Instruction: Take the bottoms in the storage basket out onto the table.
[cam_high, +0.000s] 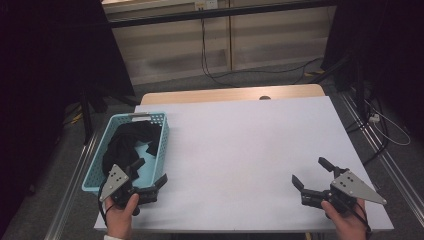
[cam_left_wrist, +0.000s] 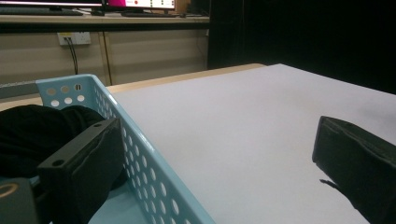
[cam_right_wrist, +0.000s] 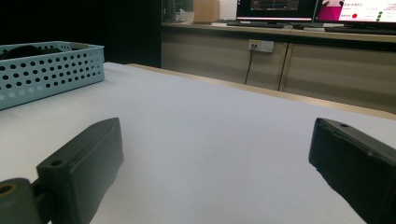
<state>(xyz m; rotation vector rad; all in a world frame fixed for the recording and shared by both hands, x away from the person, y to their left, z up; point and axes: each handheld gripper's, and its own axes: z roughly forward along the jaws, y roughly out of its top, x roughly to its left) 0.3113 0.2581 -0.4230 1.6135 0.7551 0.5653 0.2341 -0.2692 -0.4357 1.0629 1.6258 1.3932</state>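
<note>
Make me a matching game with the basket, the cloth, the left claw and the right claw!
Things:
1. basket
2. cloth
3. left claw
4. right claw

Descriptions:
A. black, lying inside the basket
B. light blue, full of little holes
C. open over the bare white table
D. open, straddling the basket's wall

Pairs: 1-B, 2-A, 3-D, 4-C

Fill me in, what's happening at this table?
A person holds two grippers over a white-covered table. The left gripper, fingers open, straddles the near wall of a light blue perforated plastic basket that holds a black cloth. The right gripper rests open over bare table at the near right. Nothing is gripped.
</note>
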